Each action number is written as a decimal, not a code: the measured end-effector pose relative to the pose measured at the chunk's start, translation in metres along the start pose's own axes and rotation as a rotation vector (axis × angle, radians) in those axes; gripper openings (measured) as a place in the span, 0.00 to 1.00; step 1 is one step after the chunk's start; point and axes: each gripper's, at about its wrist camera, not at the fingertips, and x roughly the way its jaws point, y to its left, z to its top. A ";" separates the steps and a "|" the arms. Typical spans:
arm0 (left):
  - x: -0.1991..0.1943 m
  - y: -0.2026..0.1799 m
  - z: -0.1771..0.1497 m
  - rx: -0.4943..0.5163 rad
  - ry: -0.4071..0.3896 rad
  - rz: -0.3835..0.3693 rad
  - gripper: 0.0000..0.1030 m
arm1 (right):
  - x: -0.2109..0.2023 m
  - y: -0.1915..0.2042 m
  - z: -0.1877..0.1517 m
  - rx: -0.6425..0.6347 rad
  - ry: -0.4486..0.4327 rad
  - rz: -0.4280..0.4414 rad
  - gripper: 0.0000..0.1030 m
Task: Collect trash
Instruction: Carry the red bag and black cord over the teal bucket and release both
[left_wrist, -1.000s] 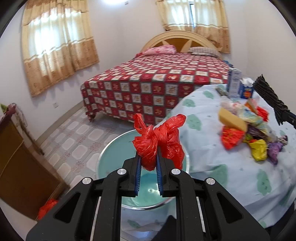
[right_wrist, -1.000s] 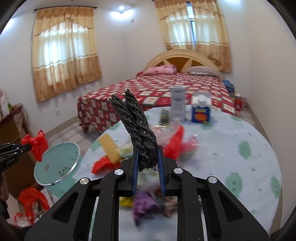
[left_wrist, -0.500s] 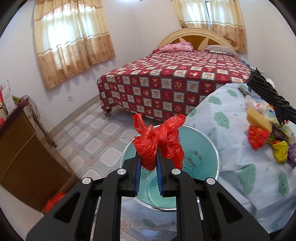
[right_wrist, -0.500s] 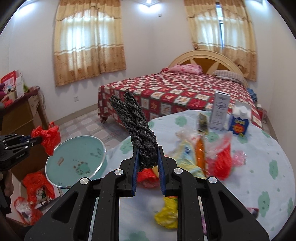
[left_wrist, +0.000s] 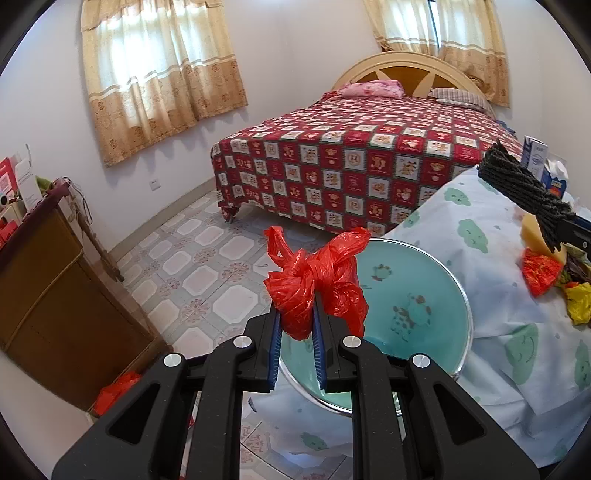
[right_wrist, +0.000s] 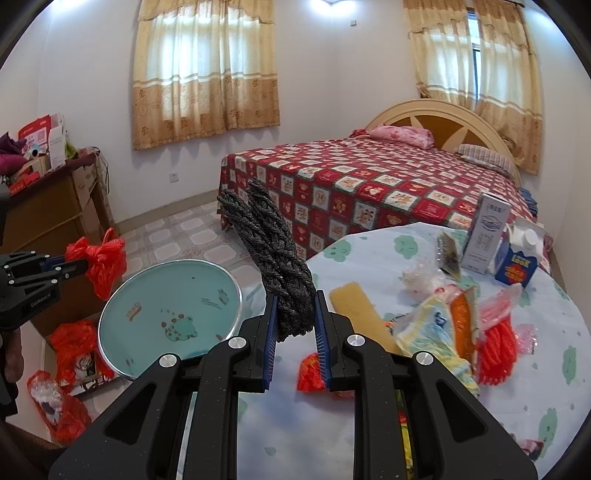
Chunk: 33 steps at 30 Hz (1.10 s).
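in the left wrist view the left gripper (left_wrist: 297, 325) sat at the lower centre of the frame, its blue pads clenched on a knotted red plastic bag (left_wrist: 317, 280) that stood up between them. behind the bag lay a round teal tray (left_wrist: 417, 295) with cartoon prints, just beside the table's pale green-patterned cloth (left_wrist: 480, 236) at the right.

in the right wrist view the right gripper (right_wrist: 295, 332) filled the lower centre and gripped a dark braided bundle (right_wrist: 273, 254), which rose toward the upper left of the jaws. the trash pile (right_wrist: 454, 325) of wrappers lay on the table at the right of the frame, with a yellow sponge (right_wrist: 354, 302) near the gripper and a tall white carton (right_wrist: 484, 232) and a blue carton (right_wrist: 517, 266) farther back. the left gripper (right_wrist: 83, 265) showed at the left edge with the red bag (right_wrist: 103, 262), above the tray (right_wrist: 166, 310). a bed with a red checked cover (right_wrist: 369, 188) stood in the background.
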 end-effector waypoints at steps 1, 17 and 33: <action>0.001 0.002 0.000 -0.004 0.001 0.004 0.15 | 0.003 -0.003 0.000 -0.002 0.003 0.004 0.19; 0.010 0.026 -0.004 -0.029 0.019 0.055 0.16 | 0.035 0.027 0.001 -0.072 0.059 0.055 0.19; 0.008 0.017 -0.006 -0.016 0.018 0.021 0.18 | 0.045 0.045 -0.002 -0.112 0.089 0.084 0.20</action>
